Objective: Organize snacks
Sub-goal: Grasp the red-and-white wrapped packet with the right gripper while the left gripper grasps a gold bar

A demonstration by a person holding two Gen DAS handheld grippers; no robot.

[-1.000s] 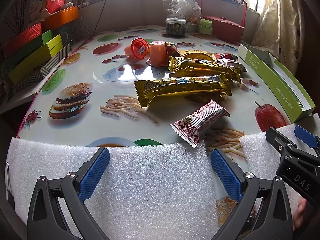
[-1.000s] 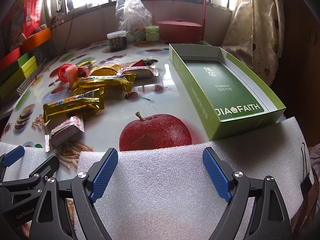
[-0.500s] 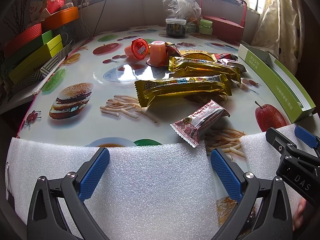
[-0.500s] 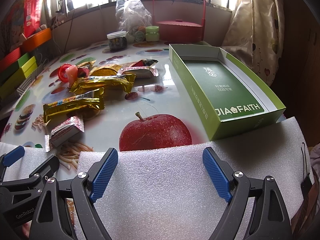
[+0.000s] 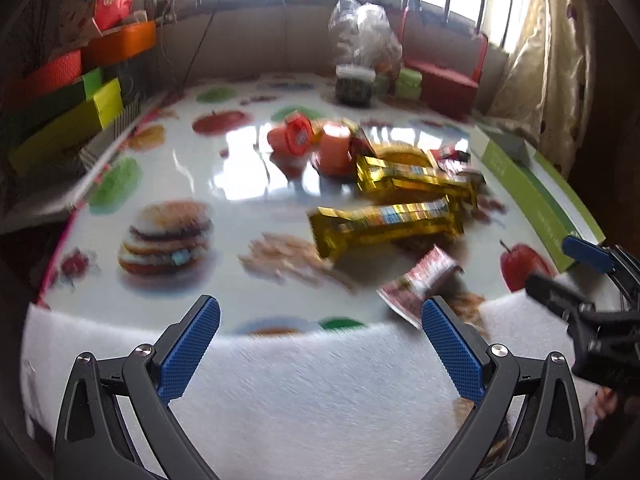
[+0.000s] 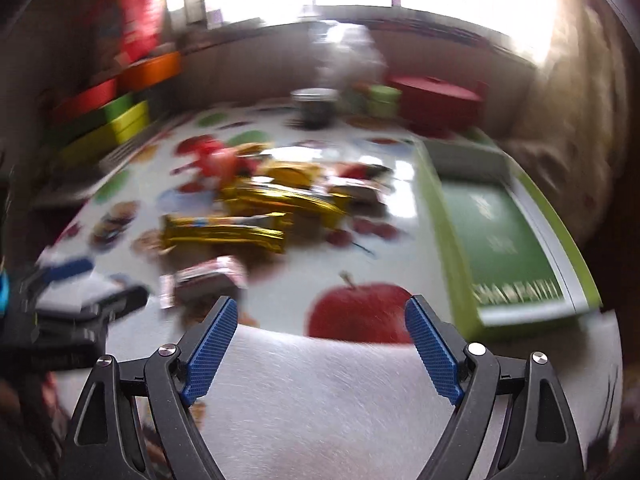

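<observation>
Both views are now motion-blurred where they were sharp. The left gripper [image 5: 320,330] and right gripper [image 6: 322,322] sit higher over the white foam sheet [image 5: 320,400], jaws spread wide, the right view shifting leftward toward the snack pile [image 6: 264,208].

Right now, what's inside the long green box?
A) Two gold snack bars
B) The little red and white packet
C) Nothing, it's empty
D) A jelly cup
C: in the right wrist view the green box shows only its bare printed floor, while the snacks lie on the table beside it.
</observation>
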